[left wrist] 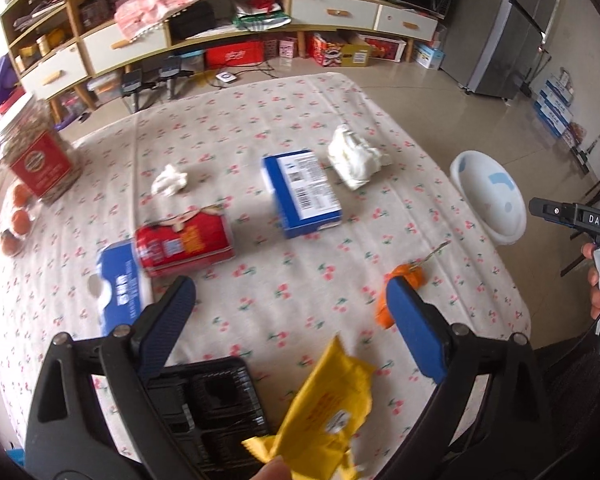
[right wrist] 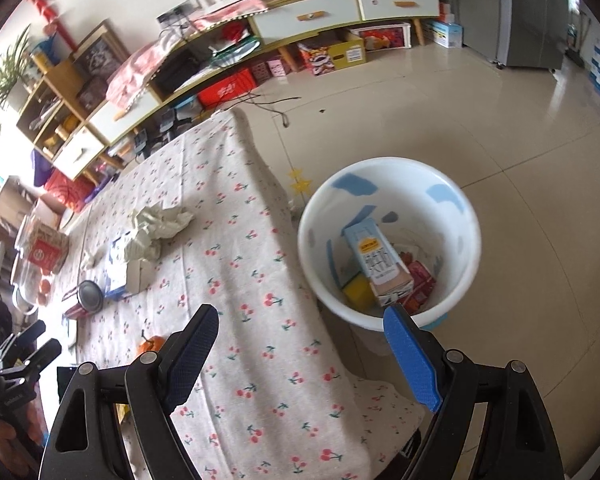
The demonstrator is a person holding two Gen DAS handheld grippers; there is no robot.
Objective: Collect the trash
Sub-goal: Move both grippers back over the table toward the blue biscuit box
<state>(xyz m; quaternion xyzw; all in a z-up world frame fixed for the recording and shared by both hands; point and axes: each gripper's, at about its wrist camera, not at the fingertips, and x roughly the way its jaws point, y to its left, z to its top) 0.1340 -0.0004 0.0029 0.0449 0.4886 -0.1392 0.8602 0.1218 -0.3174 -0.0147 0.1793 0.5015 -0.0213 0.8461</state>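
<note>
Now we hold both claws spread and empty: the left gripper (left wrist: 288, 312) over the table (left wrist: 228, 128), the right gripper (right wrist: 300, 332) by the white bin (right wrist: 466, 216). A yellow wrapper (left wrist: 328, 404), perhaps finger-held, hangs below; bring it past the table edge into the bin, clear floor beyond.

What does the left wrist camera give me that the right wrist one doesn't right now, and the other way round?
Only the left wrist view shows the yellow wrapper near its open left gripper, the black tray and the whole blue box.

Only the right wrist view looks into the white bin: a carton and red packaging lie inside. The right gripper stands open and empty.

Both show the cherry-print tablecloth, the large crumpled tissue, the orange peel and the red can.
</note>
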